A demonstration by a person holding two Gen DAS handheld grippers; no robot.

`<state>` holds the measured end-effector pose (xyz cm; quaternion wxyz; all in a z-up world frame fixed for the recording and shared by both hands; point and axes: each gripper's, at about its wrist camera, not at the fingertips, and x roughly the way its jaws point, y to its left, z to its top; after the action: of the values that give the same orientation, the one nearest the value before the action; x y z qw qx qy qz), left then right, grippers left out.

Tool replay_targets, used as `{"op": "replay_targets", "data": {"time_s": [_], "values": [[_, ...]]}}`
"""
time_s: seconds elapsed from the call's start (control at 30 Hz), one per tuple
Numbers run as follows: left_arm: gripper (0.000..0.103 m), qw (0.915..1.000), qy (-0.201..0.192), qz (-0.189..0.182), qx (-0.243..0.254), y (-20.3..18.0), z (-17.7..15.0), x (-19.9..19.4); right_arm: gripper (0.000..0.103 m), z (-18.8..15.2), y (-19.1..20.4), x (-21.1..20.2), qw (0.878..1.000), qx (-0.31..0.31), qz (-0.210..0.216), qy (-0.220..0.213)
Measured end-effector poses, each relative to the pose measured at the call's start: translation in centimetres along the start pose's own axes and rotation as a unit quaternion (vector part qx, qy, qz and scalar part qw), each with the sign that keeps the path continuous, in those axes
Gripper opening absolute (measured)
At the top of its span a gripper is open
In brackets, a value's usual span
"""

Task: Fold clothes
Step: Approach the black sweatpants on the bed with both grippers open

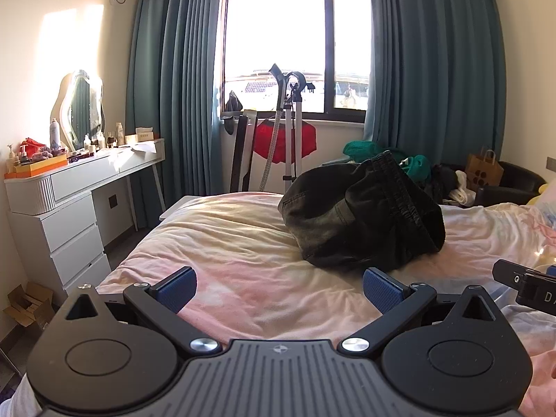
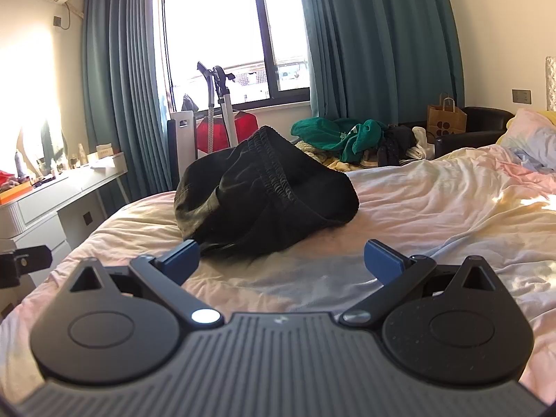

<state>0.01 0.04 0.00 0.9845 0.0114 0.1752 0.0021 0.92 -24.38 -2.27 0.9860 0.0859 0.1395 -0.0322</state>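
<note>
A dark crumpled garment with an elastic waistband (image 1: 361,215) lies heaped on the pink and cream bed sheet (image 1: 243,250). It also shows in the right wrist view (image 2: 264,194). My left gripper (image 1: 279,290) is open and empty, low over the sheet, short of the garment. My right gripper (image 2: 281,260) is open and empty, just in front of the garment's near edge. Part of the right gripper shows at the right edge of the left wrist view (image 1: 524,286).
A pile of green and dark clothes (image 2: 347,139) lies beyond the bed near a black armchair (image 2: 479,128) with a paper bag (image 2: 446,116). A white dressing table (image 1: 80,187) stands left of the bed. A garment steamer stand (image 1: 290,121) is by the window.
</note>
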Motion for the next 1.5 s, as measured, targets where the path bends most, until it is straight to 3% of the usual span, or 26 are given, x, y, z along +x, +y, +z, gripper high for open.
{"op": "replay_targets", "data": {"time_s": [0.8, 0.97, 1.1, 1.2, 1.5], "values": [[0.103, 0.9996, 0.010, -0.019, 0.019, -0.1, -0.9, 2.4, 0.103, -0.8, 0.1, 0.8, 1.000, -0.009, -0.007, 0.006], [0.103, 0.9999, -0.001, -0.009, 0.014, -0.1, -1.1, 2.3, 0.103, -1.1, 0.1, 1.1, 1.000, -0.007, 0.012, 0.014], [0.103, 0.9998, -0.019, 0.003, 0.010, 0.0, -1.2, 2.3, 0.103, -1.5, 0.8, 1.0, 0.999, -0.029, 0.015, -0.008], [0.102, 0.9997, -0.024, 0.005, 0.009, 0.0, -1.3, 2.3, 0.103, -1.4, 0.7, 1.0, 0.999, -0.017, 0.036, -0.016], [0.102, 0.9988, -0.045, -0.001, 0.020, -0.8, -2.1, 2.1, 0.103, -1.3, 0.0, 1.1, 0.999, 0.010, 0.042, -0.029]]}}
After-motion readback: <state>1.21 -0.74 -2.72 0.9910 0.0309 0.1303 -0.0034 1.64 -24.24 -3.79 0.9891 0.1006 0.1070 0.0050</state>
